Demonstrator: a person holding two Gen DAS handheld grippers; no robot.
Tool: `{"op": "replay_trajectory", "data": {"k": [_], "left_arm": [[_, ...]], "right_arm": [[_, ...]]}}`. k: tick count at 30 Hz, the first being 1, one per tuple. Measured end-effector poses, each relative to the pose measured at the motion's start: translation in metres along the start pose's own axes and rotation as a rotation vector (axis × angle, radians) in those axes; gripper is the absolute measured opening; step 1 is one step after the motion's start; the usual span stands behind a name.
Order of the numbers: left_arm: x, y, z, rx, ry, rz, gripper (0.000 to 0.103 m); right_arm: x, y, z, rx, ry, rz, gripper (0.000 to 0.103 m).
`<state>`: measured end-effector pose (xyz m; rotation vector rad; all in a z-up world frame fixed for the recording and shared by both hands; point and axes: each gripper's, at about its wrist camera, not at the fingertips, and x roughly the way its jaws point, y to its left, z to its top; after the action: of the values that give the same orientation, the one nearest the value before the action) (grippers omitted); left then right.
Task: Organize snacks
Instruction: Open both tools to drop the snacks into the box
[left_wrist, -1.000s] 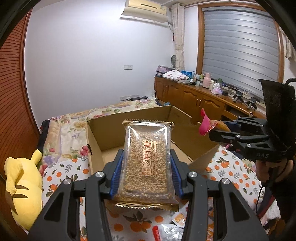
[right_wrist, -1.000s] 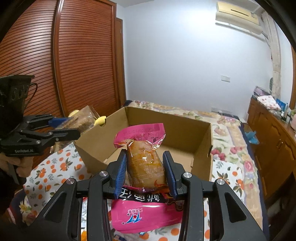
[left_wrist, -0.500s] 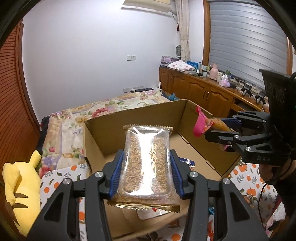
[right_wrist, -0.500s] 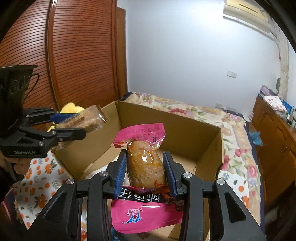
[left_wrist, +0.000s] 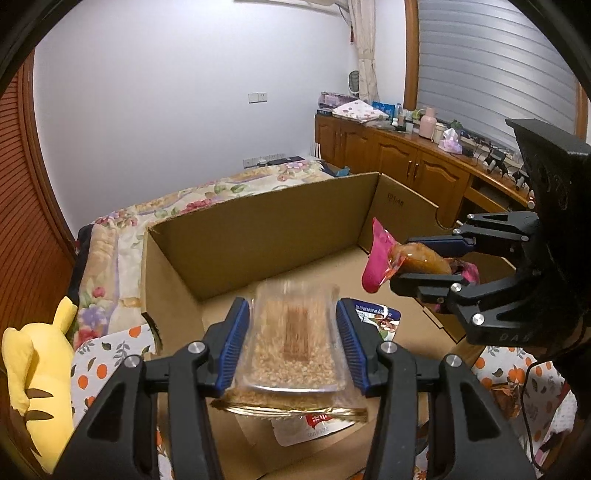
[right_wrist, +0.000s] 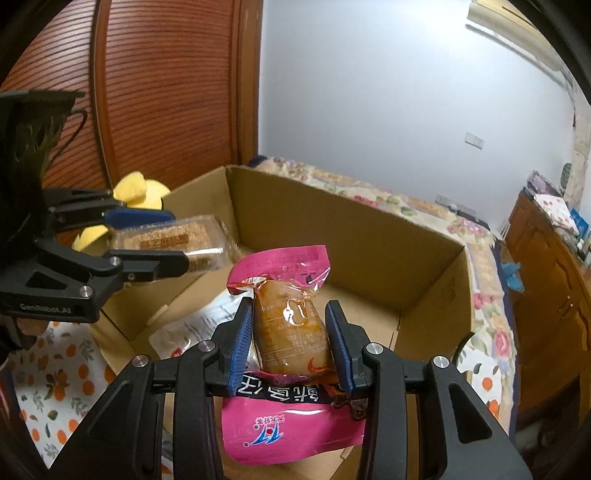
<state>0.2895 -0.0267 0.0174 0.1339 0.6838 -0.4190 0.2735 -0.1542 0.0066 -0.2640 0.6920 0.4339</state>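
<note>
Left wrist view: the left tongs (left_wrist: 293, 341) pinch a clear sesame bar pack (left_wrist: 295, 339) over the open box (left_wrist: 266, 236). The right tongs (right_wrist: 290, 341) grip a pink meat snack (right_wrist: 290, 325) beside it. Next, lower both and let go.

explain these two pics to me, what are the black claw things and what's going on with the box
No robot here: a person holds a hand-held claw in each hand, and each claw carries a wide-angle camera looking along its two blue-padded fingers.

The left camera shows the left claw with a clear pack of grain bars between its pads, blurred, so whether it is gripped is unclear. The right claw appears at that picture's right edge.

The right camera shows the right claw gripping a pink-wrapped brown snack.

Both hang over an open cardboard box on a bed with an orange-print cover. A few packets already lie in the box. A yellow plush toy sits beside it.
</note>
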Motion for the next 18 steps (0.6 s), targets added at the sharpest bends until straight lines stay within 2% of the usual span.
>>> {"op": "replay_trajectory", "data": {"k": [7,10,12,15,18], "left_arm": [[-0.003,0.004,0.0,-0.023,-0.007,-0.002,0.05],[-0.007,0.006,-0.001,-0.027,-0.015,-0.001,0.054],[-0.011,0.006,-0.001,-0.034,-0.023,-0.001,0.055],[-0.016,0.009,-0.003,-0.043,-0.033,0.002,0.062],[-0.022,0.009,-0.006,-0.05,-0.042,0.006,0.064]], "right_arm": [[0.009,-0.002,-0.003,0.012,0.029,0.01,0.04],[0.007,-0.002,-0.003,0.018,0.024,0.019,0.04],[0.003,-0.003,-0.001,0.028,0.014,0.016,0.045],[-0.002,-0.004,0.0,0.036,-0.003,0.024,0.045],[-0.011,0.0,-0.002,0.036,-0.016,0.026,0.045]]}}
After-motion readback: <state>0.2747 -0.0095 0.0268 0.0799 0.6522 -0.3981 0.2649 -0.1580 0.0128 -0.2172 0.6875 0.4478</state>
